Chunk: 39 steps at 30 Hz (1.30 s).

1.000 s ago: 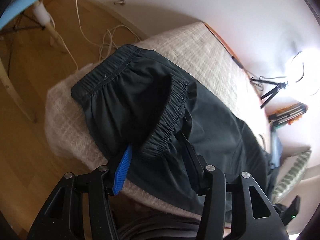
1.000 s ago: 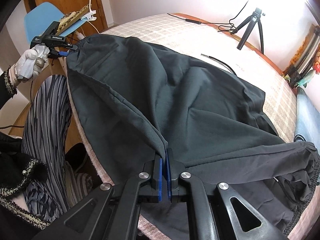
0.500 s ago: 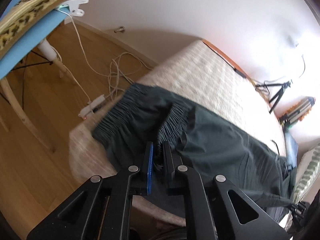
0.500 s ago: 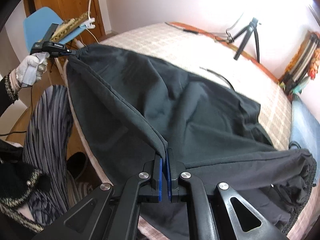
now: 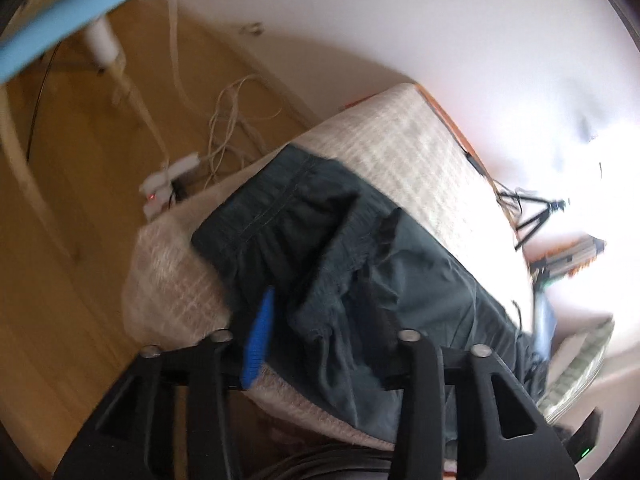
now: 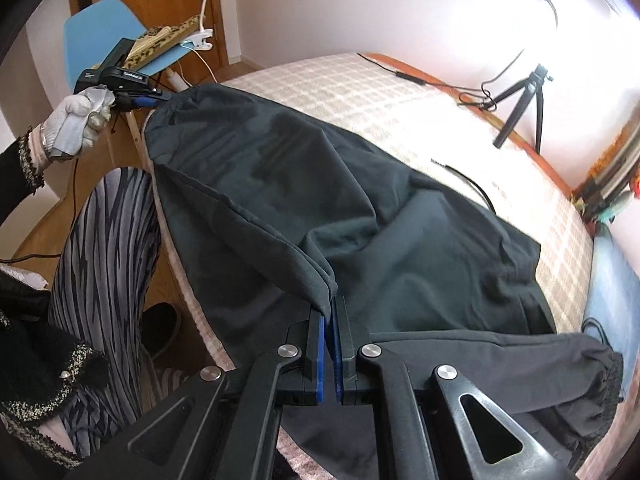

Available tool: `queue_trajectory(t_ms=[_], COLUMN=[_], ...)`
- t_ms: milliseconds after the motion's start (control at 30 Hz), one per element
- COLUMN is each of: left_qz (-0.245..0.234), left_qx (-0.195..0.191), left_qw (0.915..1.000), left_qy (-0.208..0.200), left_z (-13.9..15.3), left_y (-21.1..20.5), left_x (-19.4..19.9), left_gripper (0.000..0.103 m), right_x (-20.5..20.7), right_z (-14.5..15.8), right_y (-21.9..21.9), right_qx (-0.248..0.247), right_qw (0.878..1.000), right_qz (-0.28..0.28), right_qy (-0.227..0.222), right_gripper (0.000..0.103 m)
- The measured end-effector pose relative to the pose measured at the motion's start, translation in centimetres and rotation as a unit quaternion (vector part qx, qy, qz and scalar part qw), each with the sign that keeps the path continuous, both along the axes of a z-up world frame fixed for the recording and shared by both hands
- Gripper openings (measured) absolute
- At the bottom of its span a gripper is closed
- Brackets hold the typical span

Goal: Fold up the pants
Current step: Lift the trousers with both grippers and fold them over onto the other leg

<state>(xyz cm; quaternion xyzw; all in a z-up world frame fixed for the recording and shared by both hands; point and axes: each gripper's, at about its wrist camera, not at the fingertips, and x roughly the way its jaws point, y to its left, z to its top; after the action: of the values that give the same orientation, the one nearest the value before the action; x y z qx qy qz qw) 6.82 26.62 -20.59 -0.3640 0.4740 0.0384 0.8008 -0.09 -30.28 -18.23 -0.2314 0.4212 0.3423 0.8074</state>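
Note:
Dark pants (image 6: 360, 200) lie spread over a bed with a checked cover (image 6: 340, 80). My right gripper (image 6: 330, 312) is shut on a folded edge of the pants and holds it lifted near the bed's front side. The elastic waistband (image 5: 344, 256) lies bunched between the fingers of my left gripper (image 5: 324, 308). Its jaws are opening and stand well apart, so the pads no longer press the cloth. In the right wrist view a gloved hand (image 6: 76, 120) holds that left gripper (image 6: 160, 96) at the pants' far left corner.
A person's leg in striped trousers (image 6: 108, 248) stands against the bed's front edge. A blue chair (image 6: 96, 28) and a power strip with cables (image 5: 172, 176) sit on the wooden floor at the left. A tripod (image 6: 520, 96) and a black cable (image 6: 468, 184) lie on the bed's far side.
Half a second ago my left gripper was pinched shut on the waistband; now its fingers stand apart around it. My right gripper has kept its grip and lifted the fold slightly.

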Motion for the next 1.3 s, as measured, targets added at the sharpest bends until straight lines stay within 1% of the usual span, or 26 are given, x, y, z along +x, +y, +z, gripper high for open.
queue_trajectory(t_ms=[67, 133, 167, 200, 267, 367, 433, 533, 600, 667, 733, 767, 833, 900, 1033, 1133, 1233, 1300], left_qz=[0.007, 0.01, 0.01, 0.003, -0.01, -0.022, -0.023, -0.021, -0.03, -0.031, -0.037, -0.037, -0.03, -0.023, -0.016, -0.018, -0.004, 0.002], left_qx=[-0.011, -0.004, 0.006, 0.017, 0.052, 0.079, 0.088, 0.088, 0.092, 0.092, 0.099, 0.097, 0.081, 0.078, 0.089, 0.103, 0.121, 0.125], left_qw=[0.9999, 0.9999, 0.9999, 0.9998, 0.9985, 0.9962, 0.9948, 0.9938, 0.9931, 0.9936, 0.9939, 0.9943, 0.9963, 0.9967, 0.9959, 0.9943, 0.9917, 0.9909], left_qy=[0.002, -0.003, -0.004, -0.005, -0.009, -0.03, -0.045, -0.066, -0.066, -0.057, -0.033, -0.022, 0.001, 0.006, -0.007, -0.02, -0.045, -0.05], left_z=[-0.7, -1.0, -0.9, -0.6, 0.3, 2.3, 3.5, 5.4, 6.1, 5.8, 4.3, 3.4, 1.2, 0.2, 1.1, 2.6, 4.5, 4.8], left_y=[-0.1, -0.5, -0.9, -1.5, -2.7, -3.3, -3.0, -2.2, -1.9, -1.7, -1.5, -1.4, -0.7, -0.3, -0.3, -0.2, 0.8, 1.5], left_x=[-0.1, 0.0, 0.2, 0.4, 0.8, 1.1, 1.5, 2.5, 3.0, 2.7, 1.9, 1.5, 0.6, -0.1, 0.6, 1.9, 2.7, 2.6], left_gripper=[0.042, 0.038, 0.029, 0.011, 0.01, 0.008, 0.008, 0.008, 0.008, 0.008, 0.008, 0.008, 0.008, 0.008, 0.008, 0.008, 0.008, 0.008], right_x=[-0.2, -0.3, -0.3, -0.2, -0.1, 0.0, 0.1, 0.7, 1.1, 1.1, 0.7, 0.5, 0.0, -0.4, -0.5, -0.1, 0.9, 1.0], right_z=[-0.1, -0.2, -0.2, -0.3, -0.3, 0.2, 0.9, 2.8, 4.4, 5.5, 5.7, 5.5, 4.5, 3.4, 1.4, 1.2, 2.7, 4.1], right_y=[-0.2, -0.3, -0.4, -0.4, -0.4, -0.5, -0.4, -0.3, -0.1, 0.3, 0.7, 0.8, 1.1, 1.4, 1.8, 2.3, 2.6, 2.8], right_qx=[-0.002, -0.002, -0.002, -0.003, -0.003, -0.006, -0.007, 0.001, 0.014, 0.019, 0.015, 0.013, 0.008, -0.002, -0.016, -0.023, -0.01, 0.003], right_qw=[1.0, 1.0, 1.0, 1.0, 1.0, 1.0, 1.0, 0.999, 0.997, 0.997, 0.997, 0.997, 0.998, 0.998, 0.999, 0.998, 0.997, 0.996], right_qz=[0.0, 0.0, -0.001, -0.002, -0.006, -0.009, -0.01, -0.017, -0.02, -0.016, -0.006, -0.003, 0.004, 0.01, 0.016, 0.017, 0.002, -0.005], right_qy=[0.001, 0.001, 0.001, 0.001, 0.0, -0.011, -0.023, -0.05, -0.068, -0.078, -0.08, -0.078, -0.064, -0.054, -0.036, -0.048, -0.071, -0.093], right_gripper=[0.001, 0.001, 0.001, 0.001, 0.001, 0.001, 0.001, 0.001, 0.001, 0.001, 0.001, 0.001, 0.001, 0.001, 0.001, 0.001, 0.001, 0.001])
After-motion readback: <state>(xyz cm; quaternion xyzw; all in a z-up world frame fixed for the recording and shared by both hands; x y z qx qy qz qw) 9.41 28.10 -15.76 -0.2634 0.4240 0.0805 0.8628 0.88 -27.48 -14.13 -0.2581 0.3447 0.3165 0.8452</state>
